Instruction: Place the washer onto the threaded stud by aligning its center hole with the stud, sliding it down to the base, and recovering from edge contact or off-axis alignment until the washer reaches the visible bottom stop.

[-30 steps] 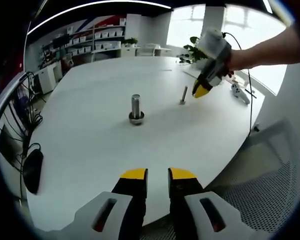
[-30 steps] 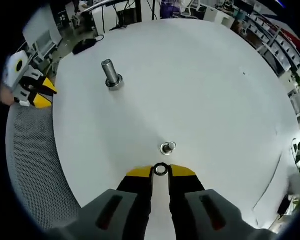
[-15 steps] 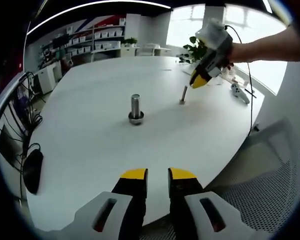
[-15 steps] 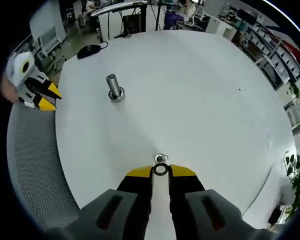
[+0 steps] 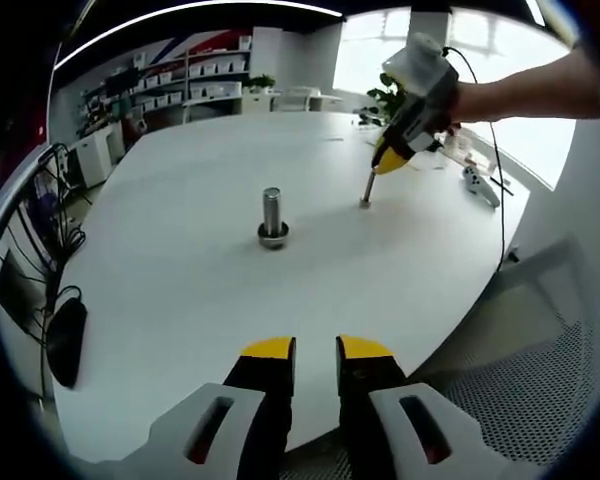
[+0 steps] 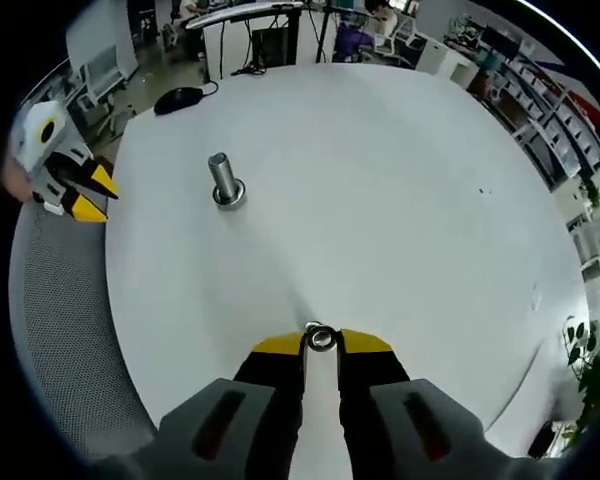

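Here the washer [image 6: 321,340] is seen pinched between the yellow tips of the right gripper [image 6: 321,342], low in the middle of the right gripper view, and directly over the thin stud [image 5: 367,189], whose top is hidden beneath it. In the left gripper view that stud is shown upright on the white table [image 5: 200,300], right of centre in the upper half, with the right gripper's tips [image 5: 388,160] poised at its top. The task is judged to be at the alignment step: the washer is lifted and brought to the stud's head, but whether the hole has caught the thread cannot be told, and the slide down to the base is not yet made. Seating on the bottom stop is left to do.

The right jaws are clamped on the washer's rim, held apart only by its width. The left gripper [image 5: 316,349] is kept low at the bottom of its own view, its jaws slightly apart with a narrow gap and nothing between them, touching nothing; it is also seen at the left edge of the right gripper view, just off the table's rim.

A thicker bolt [image 5: 271,218] is left standing near the table's middle, well apart from the stud.
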### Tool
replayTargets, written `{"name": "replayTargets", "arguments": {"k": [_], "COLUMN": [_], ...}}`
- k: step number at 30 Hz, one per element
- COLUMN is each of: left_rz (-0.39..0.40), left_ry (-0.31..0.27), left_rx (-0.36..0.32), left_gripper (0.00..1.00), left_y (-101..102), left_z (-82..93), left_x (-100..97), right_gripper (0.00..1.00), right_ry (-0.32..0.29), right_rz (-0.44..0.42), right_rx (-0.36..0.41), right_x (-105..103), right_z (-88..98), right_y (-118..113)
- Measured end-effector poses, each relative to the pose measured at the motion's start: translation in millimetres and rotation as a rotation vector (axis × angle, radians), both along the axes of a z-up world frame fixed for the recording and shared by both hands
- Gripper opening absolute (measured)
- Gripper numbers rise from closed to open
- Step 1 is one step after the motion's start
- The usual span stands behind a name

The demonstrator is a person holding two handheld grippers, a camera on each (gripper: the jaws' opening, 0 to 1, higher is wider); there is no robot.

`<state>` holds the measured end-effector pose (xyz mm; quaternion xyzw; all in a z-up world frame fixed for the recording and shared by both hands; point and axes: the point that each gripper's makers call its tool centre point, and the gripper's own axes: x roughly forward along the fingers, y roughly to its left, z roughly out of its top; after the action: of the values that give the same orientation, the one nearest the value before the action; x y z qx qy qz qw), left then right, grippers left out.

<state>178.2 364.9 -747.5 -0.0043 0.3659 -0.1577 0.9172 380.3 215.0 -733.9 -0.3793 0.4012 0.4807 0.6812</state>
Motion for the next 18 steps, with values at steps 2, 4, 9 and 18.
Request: {"name": "replayTargets", "arguments": {"k": [2,4,9,18], "left_rz": [0.0,0.0,0.001,0.002], "left_ry": [0.0,-0.001,-0.001,-0.001], "left_rx": [0.0,0.0,0.0,0.0], "left_gripper": [0.14,0.14,0.13,0.13], "left_y": [0,0,0,0], "left_z": [0.1,0.0,0.3,-0.2], "left_x": [0.0,0.2,0.3,0.4], "right_gripper": [0.13,0.13,0.13,0.13], "right_ry": [0.003,0.007,0.01,0.032], "right_rz": [0.002,0.006,0.012,0.018], "right_rx": [-0.005,-0.013,-0.02,-0.05], "right_x": [1,0,1,3], "right_z": [-1.8,-2.5,-4.9,-18.4], "right_y": [0,0,1,1]}}
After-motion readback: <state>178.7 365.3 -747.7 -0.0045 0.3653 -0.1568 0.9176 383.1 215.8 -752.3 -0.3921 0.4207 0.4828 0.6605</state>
